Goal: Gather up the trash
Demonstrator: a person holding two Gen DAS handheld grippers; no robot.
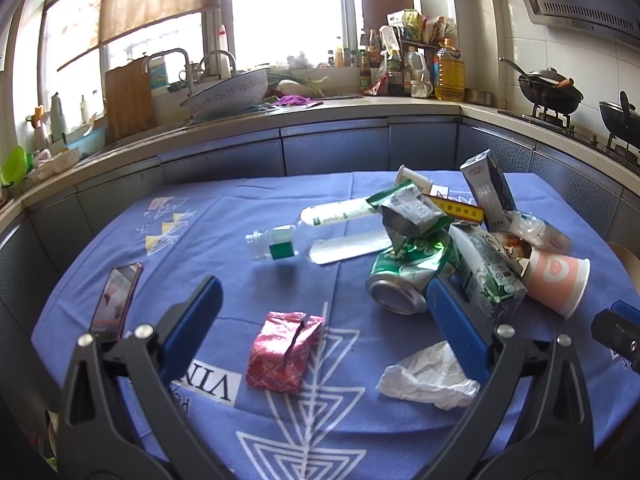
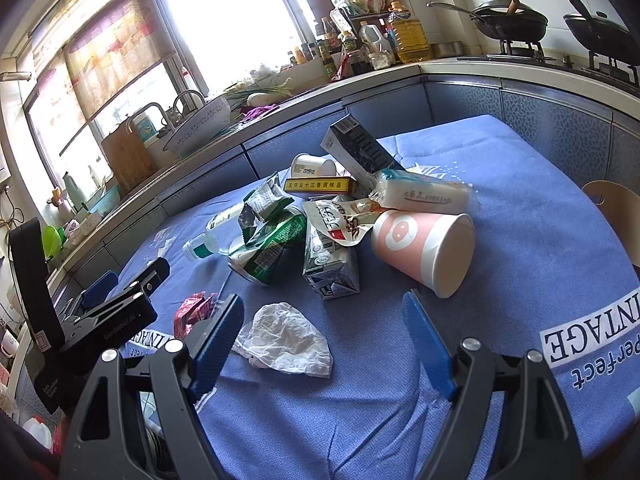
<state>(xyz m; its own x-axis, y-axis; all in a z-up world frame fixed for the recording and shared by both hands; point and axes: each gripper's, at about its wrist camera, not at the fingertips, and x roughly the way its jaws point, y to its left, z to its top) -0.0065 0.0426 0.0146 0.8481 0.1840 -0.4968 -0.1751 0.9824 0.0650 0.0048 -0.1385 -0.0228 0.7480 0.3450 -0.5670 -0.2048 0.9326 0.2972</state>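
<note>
With both claws gaping wide and empty, the left claw (image 1: 320, 312) is lining up over the pink packet (image 1: 282, 354) on the tabletop (image 1: 200, 240), while the right claw (image 2: 324, 320) is nearing the white wrapper (image 2: 286, 340), and each should be straddling its item squarely before pinching.

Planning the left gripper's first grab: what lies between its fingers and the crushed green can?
Only bare blue tablecloth separates the left gripper from the crushed green can, per the left wrist view.

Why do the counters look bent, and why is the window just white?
Left wrist view: fisheye bends the counter edge; the window is blown out by daylight. Right wrist view: same curving, window overexposed, corners dark.
</note>
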